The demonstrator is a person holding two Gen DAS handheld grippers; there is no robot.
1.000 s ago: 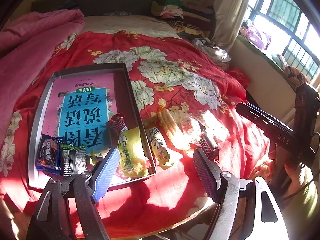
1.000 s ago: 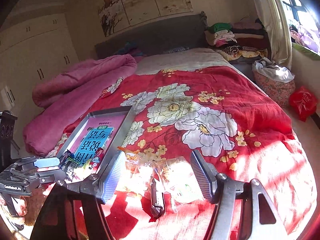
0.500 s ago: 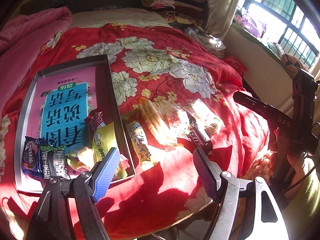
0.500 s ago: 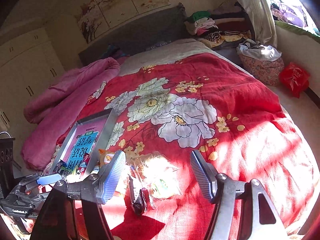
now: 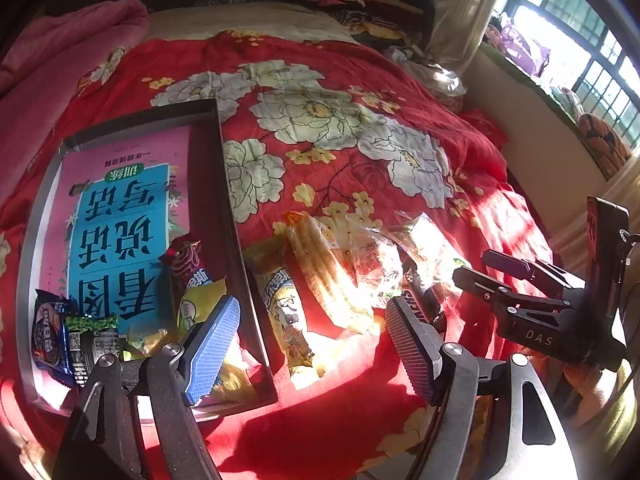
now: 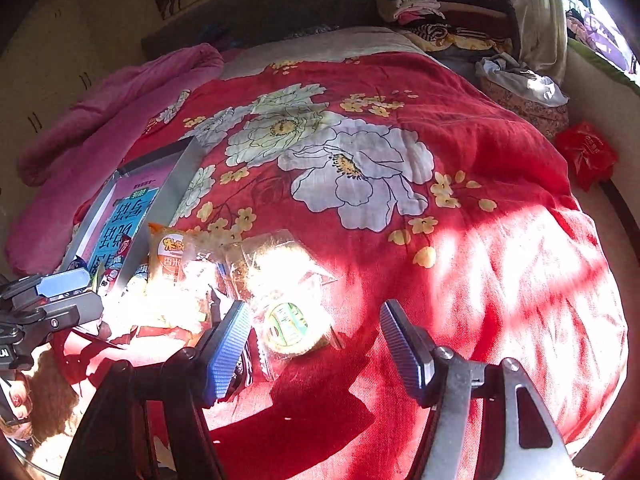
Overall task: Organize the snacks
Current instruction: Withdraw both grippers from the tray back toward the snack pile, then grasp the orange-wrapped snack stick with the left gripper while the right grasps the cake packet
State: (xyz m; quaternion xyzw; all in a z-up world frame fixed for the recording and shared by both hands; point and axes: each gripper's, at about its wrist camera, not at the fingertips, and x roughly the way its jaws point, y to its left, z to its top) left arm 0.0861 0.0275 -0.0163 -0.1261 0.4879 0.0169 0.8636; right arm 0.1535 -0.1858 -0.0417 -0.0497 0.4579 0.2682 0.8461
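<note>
Sun glare is washing out the clear snack wrappers (image 6: 276,268) – labels unreadable; left gripper's blue pad (image 5: 212,348) is hiding the yellow packet (image 5: 200,308) in the tray.

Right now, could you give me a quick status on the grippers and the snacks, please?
Left gripper and right gripper open, empty. Several snacks in tray; loose packets on red quilt beside it. Nothing in the way.

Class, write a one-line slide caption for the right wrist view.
Open right gripper hovers over a clear-wrapped snack on the red floral bedspread, grey tray to the left.
</note>
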